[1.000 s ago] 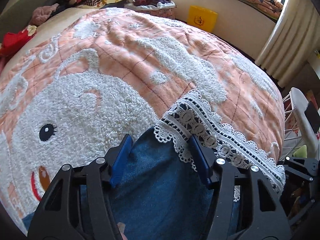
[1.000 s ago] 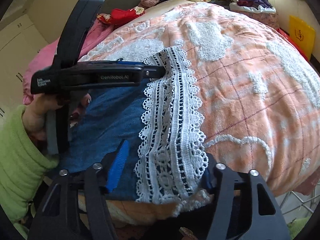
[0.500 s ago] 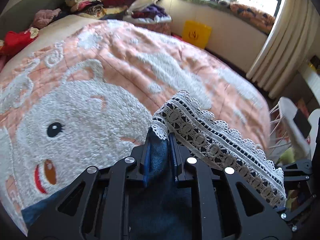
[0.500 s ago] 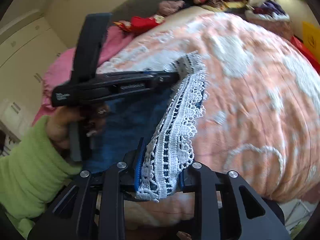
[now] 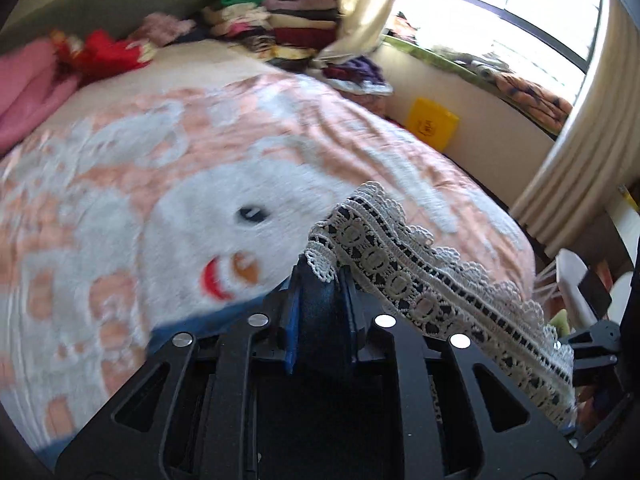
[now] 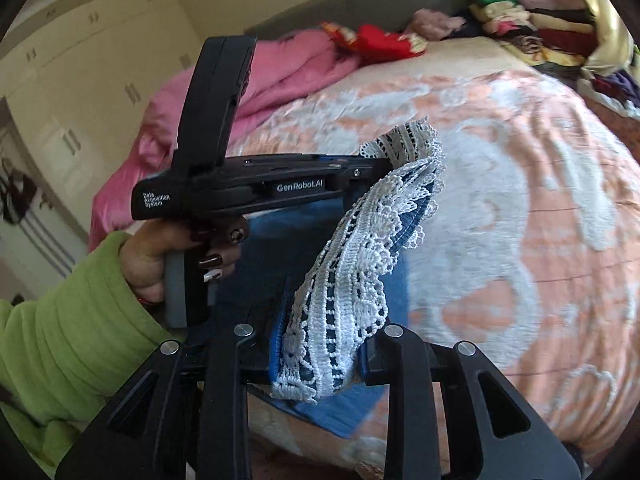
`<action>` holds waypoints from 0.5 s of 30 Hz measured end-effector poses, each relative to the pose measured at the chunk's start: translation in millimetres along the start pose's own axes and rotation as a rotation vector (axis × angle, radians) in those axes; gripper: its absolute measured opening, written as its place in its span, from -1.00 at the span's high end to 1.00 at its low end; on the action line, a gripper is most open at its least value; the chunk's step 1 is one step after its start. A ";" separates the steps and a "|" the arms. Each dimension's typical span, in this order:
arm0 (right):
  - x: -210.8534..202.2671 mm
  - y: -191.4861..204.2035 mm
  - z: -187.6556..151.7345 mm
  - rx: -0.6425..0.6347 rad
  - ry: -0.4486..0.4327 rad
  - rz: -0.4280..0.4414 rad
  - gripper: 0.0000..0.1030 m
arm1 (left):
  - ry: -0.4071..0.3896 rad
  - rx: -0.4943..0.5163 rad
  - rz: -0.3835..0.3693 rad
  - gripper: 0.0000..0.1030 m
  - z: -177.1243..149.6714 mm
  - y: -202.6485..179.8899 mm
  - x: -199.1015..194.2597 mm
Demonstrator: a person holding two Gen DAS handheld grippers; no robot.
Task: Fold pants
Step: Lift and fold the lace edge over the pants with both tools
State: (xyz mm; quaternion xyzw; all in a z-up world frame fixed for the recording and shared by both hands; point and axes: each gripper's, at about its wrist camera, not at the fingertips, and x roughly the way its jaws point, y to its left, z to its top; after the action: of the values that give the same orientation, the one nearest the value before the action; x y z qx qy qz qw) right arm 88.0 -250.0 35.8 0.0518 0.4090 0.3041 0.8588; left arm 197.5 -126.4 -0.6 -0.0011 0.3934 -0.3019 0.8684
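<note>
The blue denim pants (image 6: 320, 240) have a white lace hem (image 6: 360, 256) and lie at the near edge of the bed. My left gripper (image 5: 322, 304) is shut on one corner of the hem (image 5: 404, 264) and holds it above the bedspread. My right gripper (image 6: 320, 344) is shut on the other end of the lace hem. The hem hangs stretched between the two grippers, lifted off the bed. The left gripper also shows in the right wrist view (image 6: 384, 168), held by a hand in a green sleeve. The rest of the pants is hidden under the grippers.
The bed carries an orange and white bedspread (image 6: 520, 200) with a plush animal face (image 5: 240, 216). A pink quilt (image 6: 280, 72) and piles of folded clothes (image 5: 280, 24) lie at the far end. A yellow bag (image 5: 432, 124), curtains (image 5: 580, 128) and a drying rack (image 5: 576, 280) stand at the right.
Both grippers closed on the lace hem, then lifted it off the bed. Both have moved up and forward over the bedspread with the hem stretched between them.
</note>
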 end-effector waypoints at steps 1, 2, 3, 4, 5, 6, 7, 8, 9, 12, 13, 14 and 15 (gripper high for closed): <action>8.2 4.8 -1.0 -0.011 0.020 0.004 0.50 | 0.000 -0.024 0.009 0.73 -6.4 7.8 -2.7; 15.2 9.6 -2.3 -0.022 0.037 0.008 0.50 | 0.001 -0.049 0.020 0.72 -12.0 15.7 -5.6; 23.5 16.3 -4.3 -0.039 0.058 0.007 0.50 | -0.003 -0.077 0.029 0.72 -17.7 23.7 -9.5; 28.3 21.5 -5.6 -0.055 0.071 0.006 0.50 | -0.014 -0.113 0.037 0.72 -24.0 33.1 -16.1; 34.1 27.4 -7.1 -0.074 0.083 0.002 0.50 | -0.029 -0.143 0.044 0.70 -28.7 41.4 -23.4; 40.1 34.5 -7.6 -0.098 0.096 -0.001 0.51 | -0.043 -0.172 0.052 0.69 -33.0 48.9 -30.5; 44.5 39.8 -8.5 -0.117 0.106 -0.001 0.50 | -0.060 -0.208 0.071 0.69 -37.7 59.0 -40.3; 49.4 46.6 -9.3 -0.138 0.117 -0.003 0.50 | -0.077 -0.235 0.084 0.69 -41.9 66.6 -49.1; 55.8 56.2 -10.8 -0.170 0.130 -0.005 0.49 | -0.095 -0.263 0.088 0.68 -45.9 73.9 -57.9; 71.9 75.9 -18.2 -0.238 0.161 -0.019 0.46 | -0.144 -0.357 0.068 0.60 -60.9 95.1 -83.5; 78.0 82.3 -20.5 -0.260 0.172 -0.021 0.40 | -0.151 -0.385 0.062 0.55 -66.5 100.9 -89.6; 82.4 87.4 -23.2 -0.272 0.182 -0.016 0.35 | -0.153 -0.403 0.059 0.51 -71.1 105.2 -93.7; 87.8 93.4 -28.3 -0.284 0.200 0.002 0.24 | -0.156 -0.415 0.055 0.50 -75.5 108.2 -97.3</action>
State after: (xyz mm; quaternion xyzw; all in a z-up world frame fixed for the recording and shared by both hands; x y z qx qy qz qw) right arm 64.6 -129.2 -10.3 -0.1004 0.4454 0.3634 0.8121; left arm 153.1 31.0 -12.2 -0.1926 0.3785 -0.1898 0.8852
